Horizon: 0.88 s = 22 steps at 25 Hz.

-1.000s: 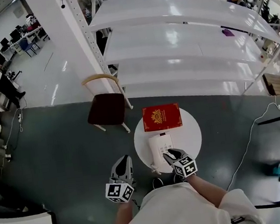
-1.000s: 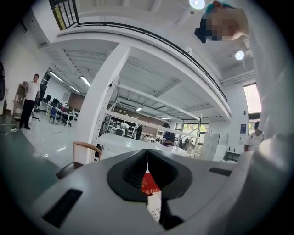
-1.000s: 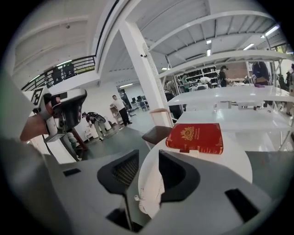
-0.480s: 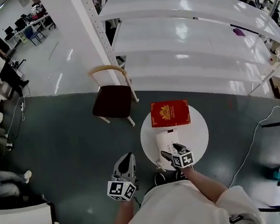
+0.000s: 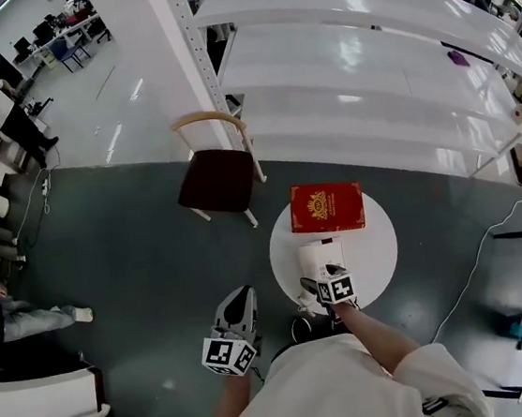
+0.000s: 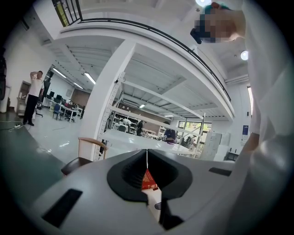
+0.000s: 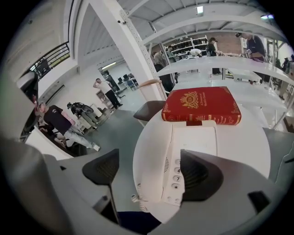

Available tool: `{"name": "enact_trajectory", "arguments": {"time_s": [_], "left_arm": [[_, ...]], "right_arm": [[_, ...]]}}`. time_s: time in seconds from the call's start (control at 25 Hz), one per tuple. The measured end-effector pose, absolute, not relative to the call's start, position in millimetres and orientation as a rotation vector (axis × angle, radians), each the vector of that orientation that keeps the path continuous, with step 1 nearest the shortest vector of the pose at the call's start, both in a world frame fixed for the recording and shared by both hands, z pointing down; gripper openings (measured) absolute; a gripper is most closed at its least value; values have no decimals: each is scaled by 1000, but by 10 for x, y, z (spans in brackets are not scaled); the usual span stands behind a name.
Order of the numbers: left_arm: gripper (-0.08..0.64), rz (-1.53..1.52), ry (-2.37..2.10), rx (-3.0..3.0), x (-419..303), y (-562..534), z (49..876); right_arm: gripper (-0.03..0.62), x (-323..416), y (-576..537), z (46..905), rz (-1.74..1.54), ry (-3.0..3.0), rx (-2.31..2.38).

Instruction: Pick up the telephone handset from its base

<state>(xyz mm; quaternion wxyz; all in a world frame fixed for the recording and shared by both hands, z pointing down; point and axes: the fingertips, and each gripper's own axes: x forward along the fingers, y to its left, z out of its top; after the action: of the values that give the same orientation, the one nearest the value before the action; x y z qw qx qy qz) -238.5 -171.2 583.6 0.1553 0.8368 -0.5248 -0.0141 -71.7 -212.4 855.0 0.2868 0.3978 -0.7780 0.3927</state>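
Lowered hand-held gripper (image 7: 149, 176), newly agape over handset (image 7: 170, 156)

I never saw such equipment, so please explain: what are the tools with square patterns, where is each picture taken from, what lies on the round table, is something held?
No robot here: a person holds a two-jaw gripper in each hand. One picture comes from a camera on the person's head, looking down; the other two from cameras riding on the grippers. On the round white table lie a red book and a white telephone. The left gripper is empty, jaws together. The right gripper has just been opening its jaws; the handset shows between them, still on its base, not gripped.
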Motion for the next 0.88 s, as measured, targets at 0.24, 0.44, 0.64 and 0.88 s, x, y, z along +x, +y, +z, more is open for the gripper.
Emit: {"name": "enact_trajectory", "arguments": {"time_s": [0.24, 0.44, 0.64, 0.88], "left_arm": [[21, -4, -1503, 2419, -2453, -1737, 5838], [21, 1, -1499, 2404, -2509, -1727, 5866], [21, 26, -1509, 2403, -2557, -1719, 5886], [21, 33, -1516, 2381, -2602, -1714, 5948]], "right_arm": [[410, -782, -2169, 8747, 1073, -2009, 1061], [406, -795, -2206, 8871, 1058, -1955, 1070], [387, -782, -2234, 8955, 1050, -1911, 1092], [368, -760, -2246, 9080, 1039, -1866, 1097]]}}
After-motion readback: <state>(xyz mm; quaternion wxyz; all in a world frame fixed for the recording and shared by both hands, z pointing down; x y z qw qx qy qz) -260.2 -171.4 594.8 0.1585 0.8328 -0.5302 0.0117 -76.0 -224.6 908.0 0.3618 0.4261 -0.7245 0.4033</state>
